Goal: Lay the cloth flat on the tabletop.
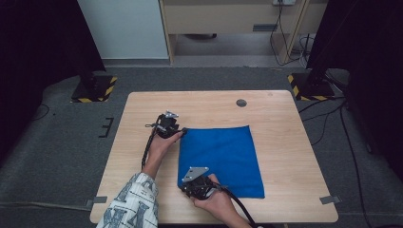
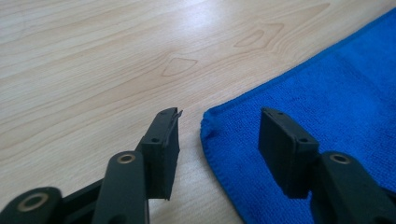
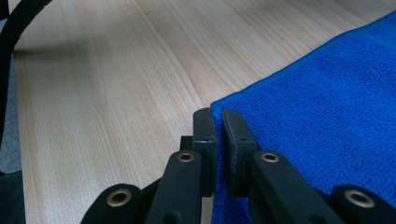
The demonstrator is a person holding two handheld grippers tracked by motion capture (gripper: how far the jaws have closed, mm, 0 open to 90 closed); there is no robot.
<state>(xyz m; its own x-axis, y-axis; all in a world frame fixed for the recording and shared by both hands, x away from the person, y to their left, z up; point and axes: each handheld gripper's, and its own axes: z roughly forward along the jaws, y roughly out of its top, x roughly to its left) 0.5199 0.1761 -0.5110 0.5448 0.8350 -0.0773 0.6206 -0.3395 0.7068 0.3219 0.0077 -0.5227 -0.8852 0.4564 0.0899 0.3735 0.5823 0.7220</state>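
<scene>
A blue cloth (image 1: 221,159) lies flat on the wooden table (image 1: 142,109), right of the middle. My left gripper (image 1: 182,131) is at the cloth's far left corner. In the left gripper view the jaws of my left gripper (image 2: 219,126) stand apart around that corner of the cloth (image 2: 336,93), one jaw over bare wood and the other over the fabric, with neither pad pressing. My right gripper (image 1: 186,185) is at the near left corner. In the right gripper view my right gripper (image 3: 218,116) is shut on the edge of the cloth (image 3: 327,93).
A round grey grommet (image 1: 241,102) sits in the tabletop behind the cloth. Two stand bases with yellow and black stripes (image 1: 92,88) (image 1: 309,85) rest on the floor beyond the far corners. Bare wood surrounds the cloth on all sides.
</scene>
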